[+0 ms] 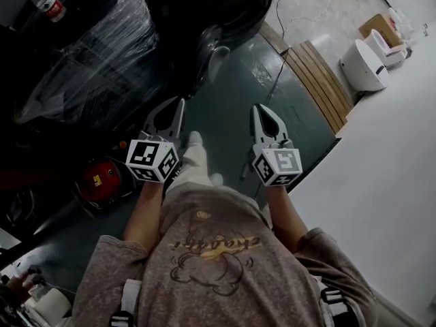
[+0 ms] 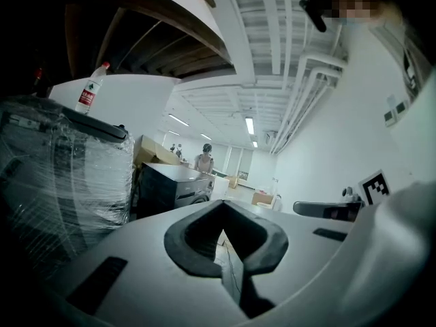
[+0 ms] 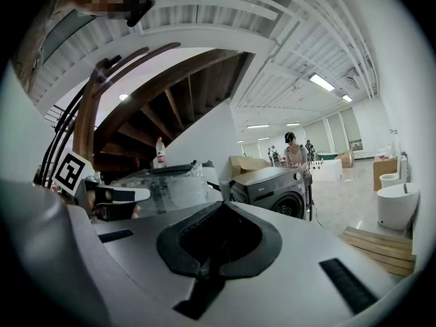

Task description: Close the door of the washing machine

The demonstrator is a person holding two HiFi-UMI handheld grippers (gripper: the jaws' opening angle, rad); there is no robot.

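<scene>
The dark front-loading washing machine (image 1: pixel 235 9) stands ahead of me at the top of the head view, and a grey curved piece that looks like its open door (image 1: pixel 212 54) juts out toward me. It also shows as the washing machine (image 3: pixel 272 184) in the right gripper view, with the round front (image 3: pixel 291 203) facing right, and as the washing machine (image 2: pixel 170 186) in the left gripper view. My left gripper (image 1: pixel 180 102) (image 2: pixel 221 204) and right gripper (image 1: pixel 259 108) (image 3: pixel 221 205) are held side by side, well short of the machine. Both are shut with nothing in them.
A plastic-wrapped appliance (image 1: pixel 88 53) with a water bottle (image 1: pixel 46 1) on top stands to the left. A red round object (image 1: pixel 102 177) lies low at the left. Wooden planks (image 1: pixel 319 80), a white toilet (image 1: pixel 364 63) and a cardboard box (image 1: pixel 380 26) are on the right. A person (image 3: pixel 293 152) stands behind the machine.
</scene>
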